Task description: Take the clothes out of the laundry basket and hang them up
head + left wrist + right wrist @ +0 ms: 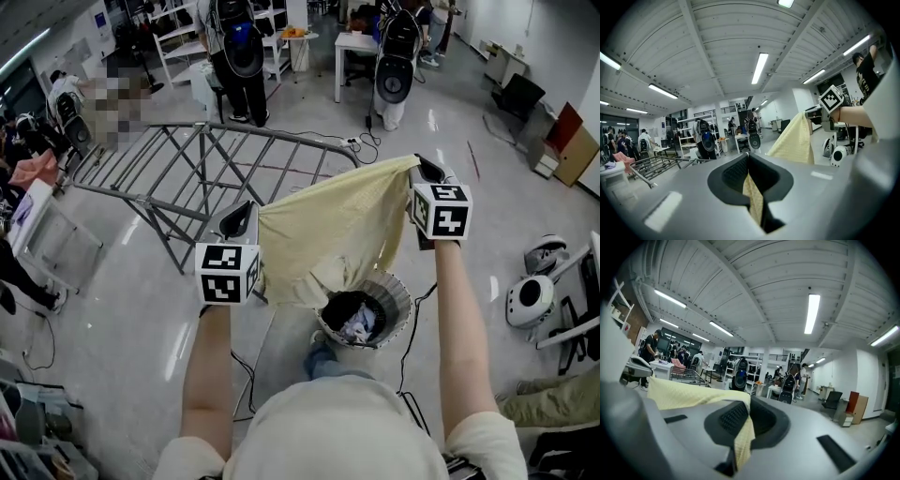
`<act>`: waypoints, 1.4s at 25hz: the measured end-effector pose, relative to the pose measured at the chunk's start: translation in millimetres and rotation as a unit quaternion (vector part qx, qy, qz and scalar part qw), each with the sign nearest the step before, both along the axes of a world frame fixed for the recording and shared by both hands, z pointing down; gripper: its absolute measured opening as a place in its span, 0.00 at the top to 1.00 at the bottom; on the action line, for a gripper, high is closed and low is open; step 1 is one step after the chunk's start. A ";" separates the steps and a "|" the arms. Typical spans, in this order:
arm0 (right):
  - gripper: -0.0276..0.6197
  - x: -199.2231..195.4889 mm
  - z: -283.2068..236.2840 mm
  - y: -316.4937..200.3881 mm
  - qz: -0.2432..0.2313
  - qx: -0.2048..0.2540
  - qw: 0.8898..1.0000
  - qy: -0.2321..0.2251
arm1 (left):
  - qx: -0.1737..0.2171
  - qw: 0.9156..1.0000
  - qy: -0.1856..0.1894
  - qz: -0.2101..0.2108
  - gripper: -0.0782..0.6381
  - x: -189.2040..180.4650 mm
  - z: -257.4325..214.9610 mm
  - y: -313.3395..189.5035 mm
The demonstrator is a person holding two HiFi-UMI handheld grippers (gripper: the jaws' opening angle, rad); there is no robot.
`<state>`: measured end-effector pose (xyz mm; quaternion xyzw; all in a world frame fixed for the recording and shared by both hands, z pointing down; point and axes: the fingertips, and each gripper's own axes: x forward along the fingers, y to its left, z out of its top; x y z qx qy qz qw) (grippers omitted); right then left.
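The yellow cloth (328, 234) hangs stretched above the laundry basket (400, 298) at 6 o'clock. The left hand-held gripper (242, 217) is pinched on one top corner and the right hand-held gripper (427, 170) on the other. Lifting out looks done. The next move is likely a carry to the drying rack (187, 155) at 10 o'clock, then draping over a rail. The room is a big strip-lit workshop with a glossy grey floor (131, 309), a loose cable (242, 370), shelves (176, 36) and a white table (356, 42).

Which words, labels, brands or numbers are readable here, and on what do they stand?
No text is readable. The left gripper and right gripper carry cubes with black-and-white square patterns only, no letters. The yellow cloth and the laundry basket show no print. Anything further back is too small.
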<state>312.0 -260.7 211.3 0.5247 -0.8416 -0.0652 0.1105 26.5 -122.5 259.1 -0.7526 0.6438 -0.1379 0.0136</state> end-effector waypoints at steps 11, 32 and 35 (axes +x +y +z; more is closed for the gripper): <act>0.95 -49.8 -25.8 -125.6 -0.032 0.007 0.999 0.007 | -0.003 0.998 -0.034 -0.050 0.87 -46.9 -31.2 -123.5; 0.95 -179.3 33.1 -294.1 -0.111 -0.029 0.990 0.078 | -0.057 0.988 -0.055 -0.135 0.87 -156.0 22.4 -268.6; 0.95 -179.5 35.8 -310.1 -0.105 -0.027 0.990 0.095 | -0.063 0.988 -0.048 -0.131 0.87 -159.0 31.0 -291.3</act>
